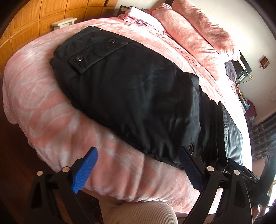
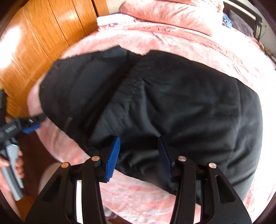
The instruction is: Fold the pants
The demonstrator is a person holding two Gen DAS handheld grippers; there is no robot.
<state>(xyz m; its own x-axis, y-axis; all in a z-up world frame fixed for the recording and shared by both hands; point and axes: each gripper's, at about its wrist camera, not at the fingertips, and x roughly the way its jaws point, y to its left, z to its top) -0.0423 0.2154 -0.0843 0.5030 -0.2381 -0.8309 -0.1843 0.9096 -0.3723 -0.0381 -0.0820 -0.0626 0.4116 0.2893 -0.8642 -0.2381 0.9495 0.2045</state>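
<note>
Black pants [image 1: 138, 96] lie folded on a pink blanket [image 1: 43, 96] on the bed, a snap-buttoned pocket flap [image 1: 96, 51] facing up. My left gripper [image 1: 138, 170] is open at the near edge of the pants, its right finger against the cloth. In the right wrist view the pants [image 2: 172, 103] fill the middle. My right gripper [image 2: 139, 158] is open, its blue pads [image 2: 113, 158] on either side of the pants' near edge. The left gripper [image 2: 31, 125] shows at the far left, beside the pants' left edge.
A wooden wardrobe [image 2: 43, 43] stands left of the bed. Pink pillows [image 1: 198, 31] and folded pink cloth [image 1: 138, 15] lie at the head. A cluttered nightstand [image 1: 241, 69] stands at the far right. My knee [image 1: 138, 213] is below the bed edge.
</note>
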